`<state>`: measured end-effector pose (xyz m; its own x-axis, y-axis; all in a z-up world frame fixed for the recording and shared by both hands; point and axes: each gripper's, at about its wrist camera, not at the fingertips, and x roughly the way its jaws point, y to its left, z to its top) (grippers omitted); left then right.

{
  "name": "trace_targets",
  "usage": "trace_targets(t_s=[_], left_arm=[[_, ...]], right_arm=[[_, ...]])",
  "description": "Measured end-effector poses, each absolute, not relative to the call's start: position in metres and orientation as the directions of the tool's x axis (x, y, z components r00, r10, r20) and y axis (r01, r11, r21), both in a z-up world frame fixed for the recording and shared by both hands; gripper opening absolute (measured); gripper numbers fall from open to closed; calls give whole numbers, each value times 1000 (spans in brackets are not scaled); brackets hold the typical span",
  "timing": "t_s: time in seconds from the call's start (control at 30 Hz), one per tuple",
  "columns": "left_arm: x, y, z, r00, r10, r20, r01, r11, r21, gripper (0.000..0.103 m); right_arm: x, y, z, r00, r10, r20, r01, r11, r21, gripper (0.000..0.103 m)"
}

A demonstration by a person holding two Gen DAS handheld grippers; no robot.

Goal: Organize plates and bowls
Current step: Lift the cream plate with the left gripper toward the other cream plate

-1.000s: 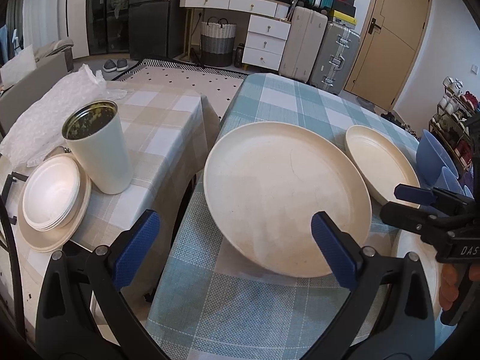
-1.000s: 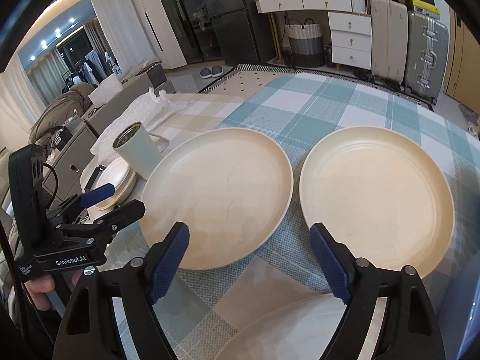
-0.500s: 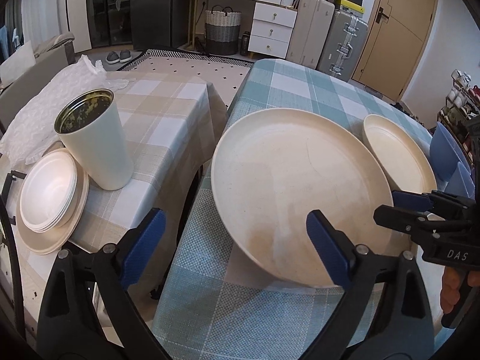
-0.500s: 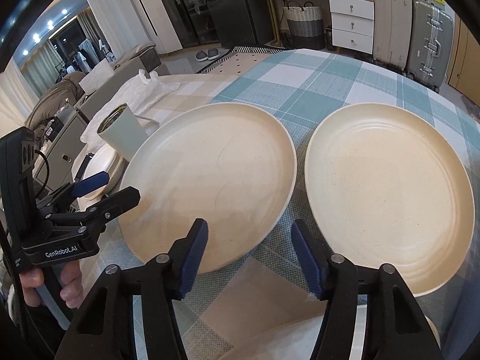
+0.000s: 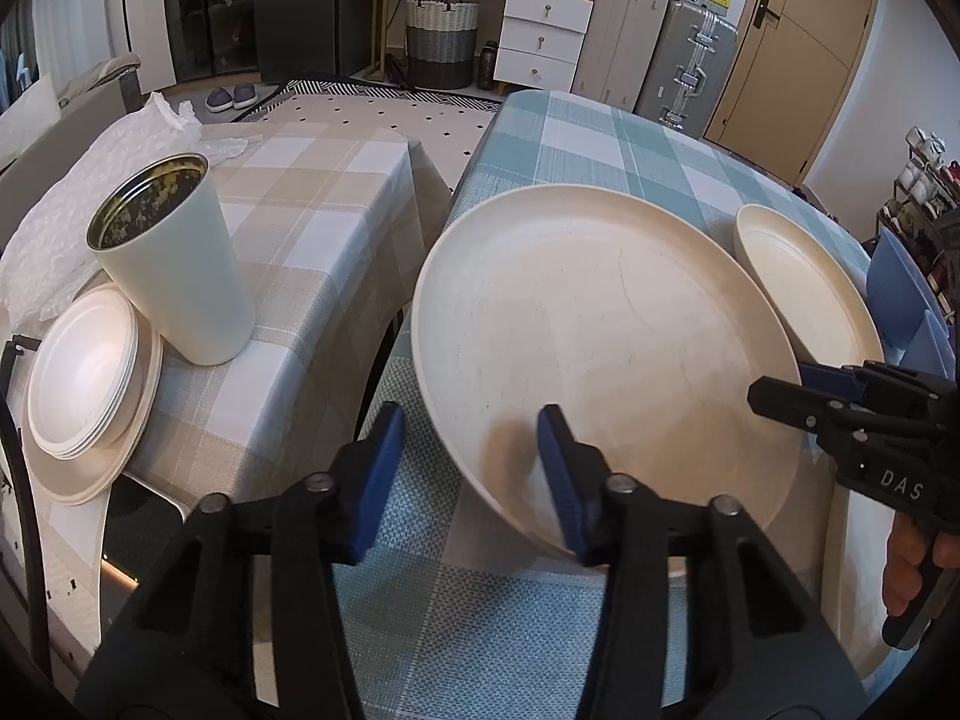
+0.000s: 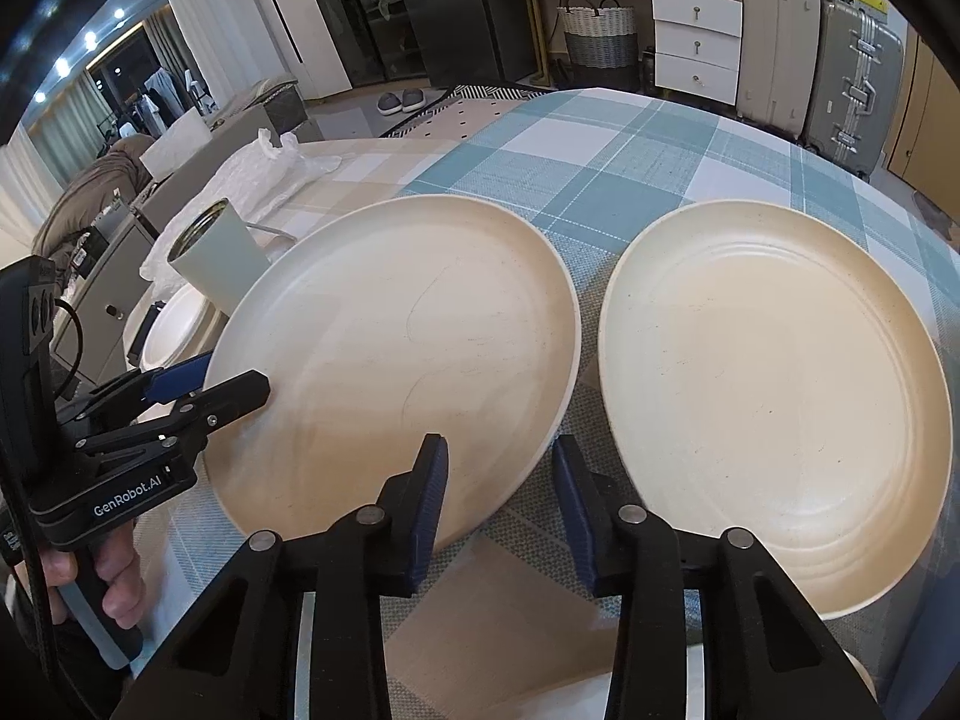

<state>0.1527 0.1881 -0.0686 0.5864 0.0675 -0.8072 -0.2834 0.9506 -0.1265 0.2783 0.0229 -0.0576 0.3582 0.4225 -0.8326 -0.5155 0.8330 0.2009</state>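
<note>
Plate, round, cream and speckled, has its near-left rim between the just-narrowed left gripper pads, its near-right rim between the right gripper pads; whether either grips, I cannot tell. It sits on woven blue-checked tablecloth.

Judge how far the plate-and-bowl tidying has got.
Done: small dishes stacked beside the cup. In hand: the left gripper and the right gripper straddle the left large plate at its rim, jaws just closing, not yet pinching. Left: that plate and the second large plate lie unstacked on the blue cloth.
</note>
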Motion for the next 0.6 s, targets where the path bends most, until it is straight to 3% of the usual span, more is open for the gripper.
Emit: trace_targets(t_s=[0.13, 0.6], left_arm=[[153, 183, -71, 592, 66, -803, -269, 956, -120, 26], [143, 177, -58, 607, 115, -786, -270, 961, -67, 24]], right_arm=[[275, 25, -57, 381, 401, -833, -519, 838, 166, 26], [265, 27, -50, 421, 390, -819, -529, 839, 128, 26]])
